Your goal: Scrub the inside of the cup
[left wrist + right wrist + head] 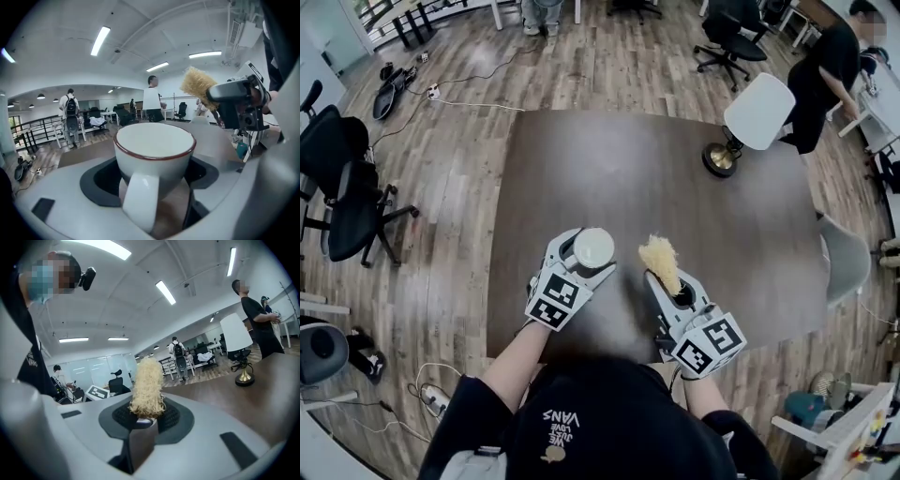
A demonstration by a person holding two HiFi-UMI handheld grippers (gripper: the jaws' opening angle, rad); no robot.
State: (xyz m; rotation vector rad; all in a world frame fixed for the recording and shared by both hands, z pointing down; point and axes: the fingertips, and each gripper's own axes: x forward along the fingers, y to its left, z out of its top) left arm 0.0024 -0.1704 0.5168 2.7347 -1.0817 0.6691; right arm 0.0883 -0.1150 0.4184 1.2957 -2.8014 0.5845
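A white cup (593, 248) with a dark red rim sits upright between the jaws of my left gripper (584, 259), held above the near part of the dark table. In the left gripper view the cup (154, 154) fills the middle, handle toward the camera, its inside white and bare. My right gripper (672, 284) is shut on a scrub brush with a straw-coloured bristle head (660, 262), which points up and away. The brush head (147, 387) stands upright between the jaws. The bristles (199, 84) are to the right of the cup and apart from it.
A table lamp with a white shade (758, 111) and brass base (720, 158) stands at the far right of the brown table (628, 178). Black office chairs (342, 187) stand at the left; a person (825, 80) stands beyond the right corner.
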